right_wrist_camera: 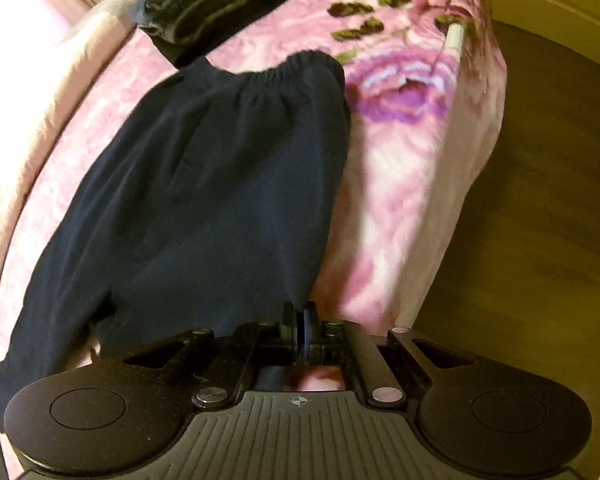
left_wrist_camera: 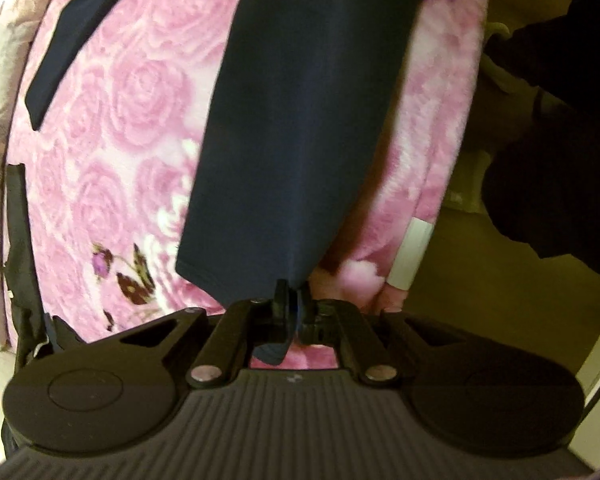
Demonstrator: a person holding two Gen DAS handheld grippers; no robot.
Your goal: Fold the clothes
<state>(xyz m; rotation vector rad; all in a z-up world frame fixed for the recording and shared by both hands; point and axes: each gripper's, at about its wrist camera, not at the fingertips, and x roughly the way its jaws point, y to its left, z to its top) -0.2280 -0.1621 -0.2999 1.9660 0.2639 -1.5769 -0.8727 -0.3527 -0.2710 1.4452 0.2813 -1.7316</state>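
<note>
Navy trousers (left_wrist_camera: 300, 120) lie on a pink rose-patterned blanket (left_wrist_camera: 140, 120). In the left wrist view one trouser leg stretches away from my left gripper (left_wrist_camera: 294, 300), which is shut on the hem corner near the bed's edge. A second navy strip (left_wrist_camera: 72, 40) lies at the upper left. In the right wrist view the navy trousers (right_wrist_camera: 204, 200) show their elastic waistband (right_wrist_camera: 296, 66) at the far end. My right gripper (right_wrist_camera: 300, 320) is shut on the near edge of the fabric.
A stack of folded dark clothes (right_wrist_camera: 220, 4) sits at the far side of the pink blanket (right_wrist_camera: 400, 140). A white label (left_wrist_camera: 410, 256) hangs at the blanket's edge. A dark shape (left_wrist_camera: 560, 160) stands beside the bed over the brown floor (right_wrist_camera: 540, 200).
</note>
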